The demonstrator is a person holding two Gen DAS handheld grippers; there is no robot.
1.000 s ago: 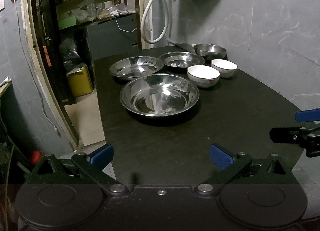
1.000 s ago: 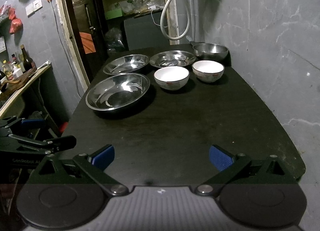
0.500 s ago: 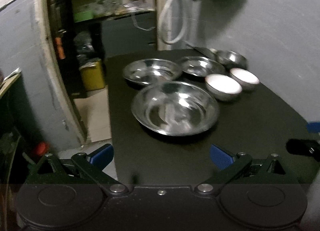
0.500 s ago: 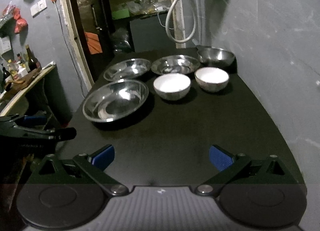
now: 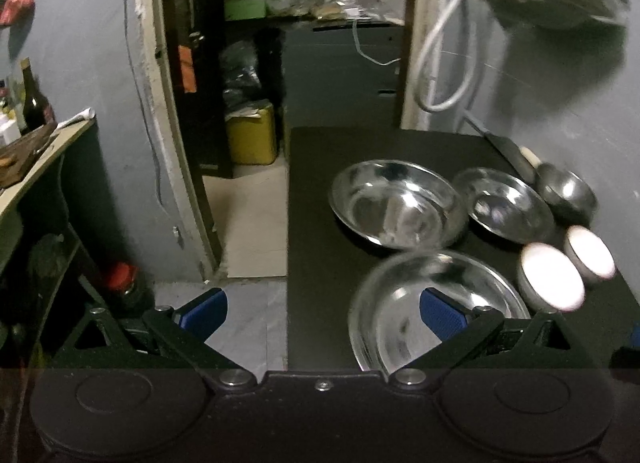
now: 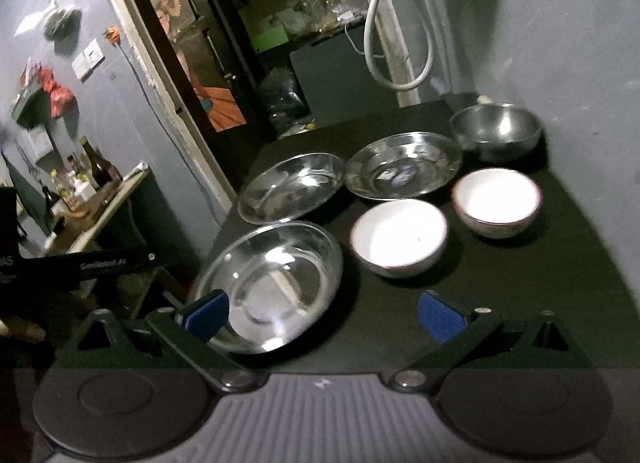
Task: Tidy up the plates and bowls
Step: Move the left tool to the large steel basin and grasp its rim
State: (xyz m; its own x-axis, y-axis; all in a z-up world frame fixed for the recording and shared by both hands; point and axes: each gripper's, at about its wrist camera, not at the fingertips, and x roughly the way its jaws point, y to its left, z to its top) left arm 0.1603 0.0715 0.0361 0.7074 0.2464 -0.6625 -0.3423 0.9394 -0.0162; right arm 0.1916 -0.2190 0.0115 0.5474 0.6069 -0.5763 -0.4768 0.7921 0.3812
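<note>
A: Surface?
B: Black table (image 6: pixel 500 303), matte, set against the grey wall

A: What's on it?
B: Six dishes. Nearest the front-left edge, a large steel plate (image 6: pixel 272 283). Behind it a second steel plate (image 6: pixel 292 187), then a third (image 6: pixel 404 171) to its right, rims close. Far right corner, a deep steel bowl (image 6: pixel 496 131). In front, two white bowls: one (image 6: pixel 400 239) beside the large plate, the other (image 6: pixel 498 203) further right

A: Stacked?
B: No, each sits directly on the table
</note>
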